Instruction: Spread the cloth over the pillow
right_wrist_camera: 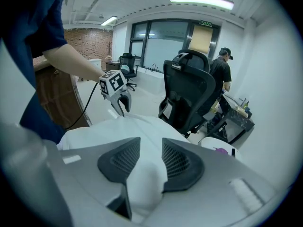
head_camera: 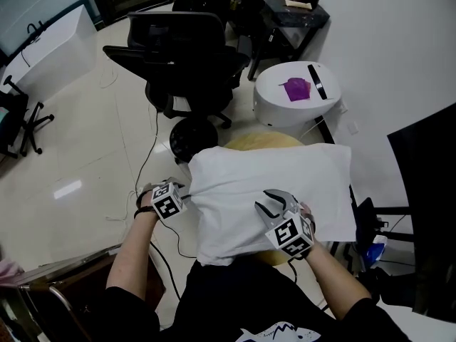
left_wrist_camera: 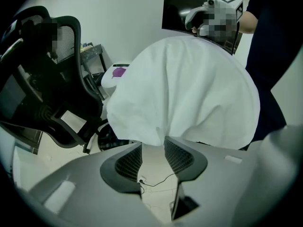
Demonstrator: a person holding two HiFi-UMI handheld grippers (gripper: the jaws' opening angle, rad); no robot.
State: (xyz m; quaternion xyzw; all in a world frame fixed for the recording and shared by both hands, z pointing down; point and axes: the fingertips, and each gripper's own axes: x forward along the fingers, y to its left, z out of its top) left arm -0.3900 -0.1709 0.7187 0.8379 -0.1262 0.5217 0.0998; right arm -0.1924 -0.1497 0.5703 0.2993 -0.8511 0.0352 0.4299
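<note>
A white cloth (head_camera: 271, 177) lies draped over a yellow pillow (head_camera: 260, 142), whose edge shows past the cloth's far side. My left gripper (head_camera: 187, 191) is at the cloth's left edge. In the left gripper view its jaws (left_wrist_camera: 153, 150) stand open, the cloth's (left_wrist_camera: 189, 93) hanging corner just beyond the tips and bare floor between the pads. My right gripper (head_camera: 267, 204) sits on the cloth's near side, shut on it. In the right gripper view a bunched fold of cloth (right_wrist_camera: 147, 183) fills the gap of that gripper (right_wrist_camera: 150, 157), and the left gripper (right_wrist_camera: 122, 103) shows across the cloth.
A black office chair (head_camera: 185, 55) stands just beyond the pillow. Behind it to the right is a round white stand (head_camera: 298, 91) with a purple item. A dark monitor (head_camera: 427, 191) is at the right, brown furniture (head_camera: 64, 283) at lower left. A person (right_wrist_camera: 222, 72) stands far back.
</note>
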